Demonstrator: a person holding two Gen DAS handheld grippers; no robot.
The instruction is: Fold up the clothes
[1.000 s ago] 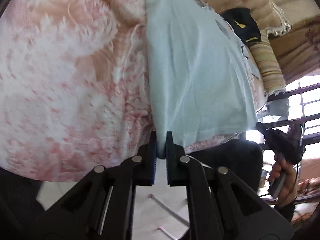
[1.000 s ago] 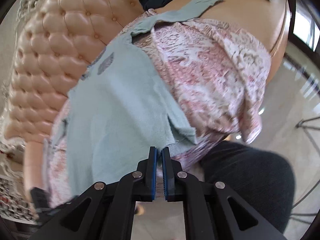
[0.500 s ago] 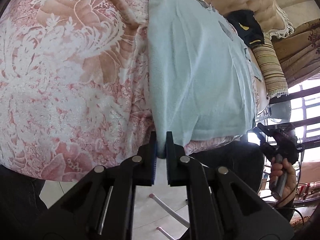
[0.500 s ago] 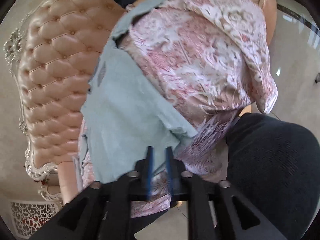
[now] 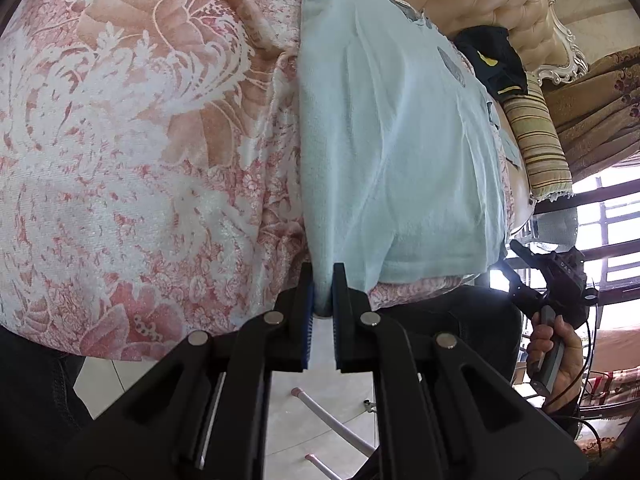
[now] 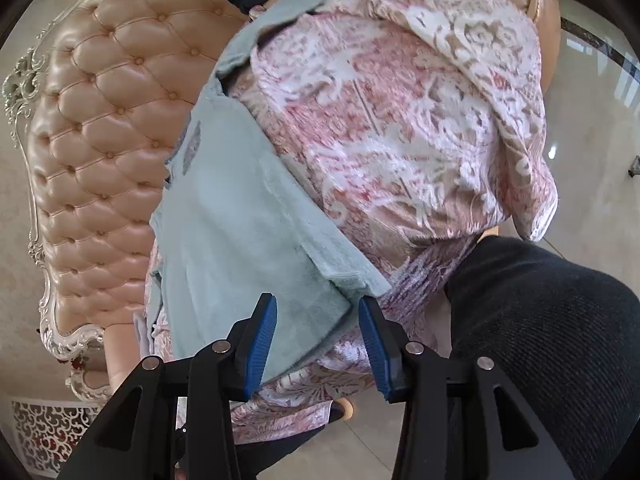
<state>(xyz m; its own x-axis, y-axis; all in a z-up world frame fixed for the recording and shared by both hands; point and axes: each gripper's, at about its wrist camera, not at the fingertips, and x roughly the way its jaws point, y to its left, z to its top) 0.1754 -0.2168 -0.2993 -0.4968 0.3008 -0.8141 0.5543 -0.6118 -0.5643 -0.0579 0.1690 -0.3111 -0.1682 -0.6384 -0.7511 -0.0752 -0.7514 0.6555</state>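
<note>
Left hand-held gripper (image 5: pixel 322 290) is clenched on the near corner of the pale blue garment (image 5: pixel 400 140), which lies flat along the pink floral cover (image 5: pixel 140 140) of a tufted sofa (image 6: pixel 104 140). Right hand-held gripper (image 6: pixel 318 328) is released, its blue pads (image 6: pixel 262 332) spread wide on either side of the garment's other near corner, apparently not touching it, though the angle is poor. Beyond the garment, against the sofa's back, a black item (image 5: pixel 490 56) rests beside a striped cushion (image 5: pixel 536 144).
</note>
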